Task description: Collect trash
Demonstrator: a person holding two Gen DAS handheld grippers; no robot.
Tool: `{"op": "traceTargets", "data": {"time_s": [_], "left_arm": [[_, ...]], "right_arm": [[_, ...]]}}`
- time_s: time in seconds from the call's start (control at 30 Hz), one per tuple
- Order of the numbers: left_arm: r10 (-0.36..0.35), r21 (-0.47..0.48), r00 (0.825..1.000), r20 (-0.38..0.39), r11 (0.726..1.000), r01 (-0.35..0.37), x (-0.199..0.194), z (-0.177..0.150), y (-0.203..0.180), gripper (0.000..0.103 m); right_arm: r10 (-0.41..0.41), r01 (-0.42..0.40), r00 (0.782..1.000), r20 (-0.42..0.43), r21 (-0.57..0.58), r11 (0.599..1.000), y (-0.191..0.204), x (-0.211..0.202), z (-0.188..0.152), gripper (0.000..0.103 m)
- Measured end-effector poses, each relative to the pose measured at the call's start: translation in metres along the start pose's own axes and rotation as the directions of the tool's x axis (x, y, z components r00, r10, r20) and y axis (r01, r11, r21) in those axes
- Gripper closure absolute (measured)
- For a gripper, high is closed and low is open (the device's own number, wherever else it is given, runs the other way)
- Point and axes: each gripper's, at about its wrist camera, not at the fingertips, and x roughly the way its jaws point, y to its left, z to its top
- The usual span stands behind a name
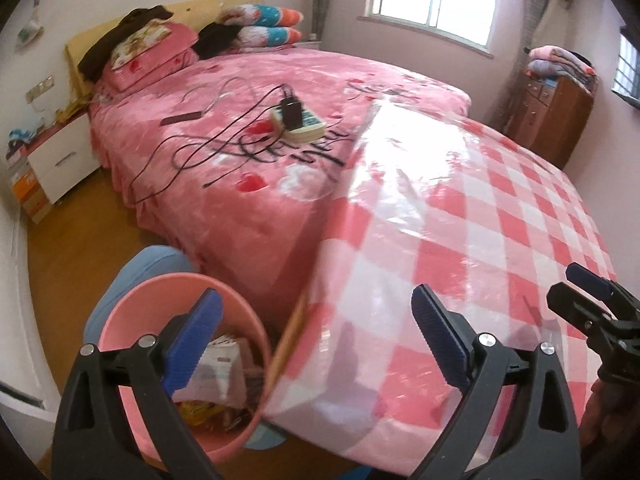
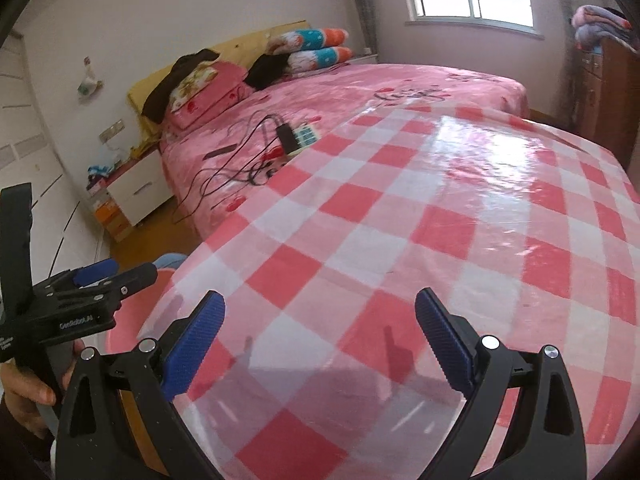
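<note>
A pink bin [image 1: 132,312] stands on the floor at the table's left edge. It holds crumpled paper [image 1: 224,364] and a yellow wrapper [image 1: 196,412]. My left gripper [image 1: 316,320] hangs open over the bin's right rim and the table corner, with nothing between its blue pads. My right gripper [image 2: 320,320] is open and empty above the table [image 2: 400,220], which has a red-and-white checked cloth under clear plastic. No trash shows on the cloth. Each gripper appears in the other's view: the left gripper [image 2: 128,270] and the right gripper [image 1: 576,288].
A bed [image 1: 240,184] with a pink cover lies beyond the table, carrying a power strip [image 1: 298,120] with trailing black cables. A white nightstand [image 1: 60,160] stands at far left and a wooden cabinet [image 1: 552,116] at far right. A hand [image 2: 24,396] grips the left tool.
</note>
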Motion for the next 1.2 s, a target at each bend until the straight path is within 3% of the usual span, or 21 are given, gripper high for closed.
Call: {"op": "traceTargets", "data": {"time_s": [0.27,0.57,1.2], "left_arm": [[-0.073,0.066,0.997,0.035,0.995,0.071,-0.002,0.01,-0.046,0.007],[-0.156,0.112,0.986,0.052,0.982,0.15,-0.002,0.019,-0.093,0.006],[-0.224,0.167,0.972,0.073,0.963,0.209,-0.003,0.028,-0.162,0.005]], "right_arm": [[-0.086,0.082,0.995,0.06,0.061,0.995,-0.041,-0.023,0.002,0.008],[-0.2,0.188,0.972,0.124,0.106,0.976,-0.08,-0.045,0.003,0.008],[-0.348,0.326,0.919,0.187,0.14,0.935,-0.121,-0.08,-0.003,0.008]]}}
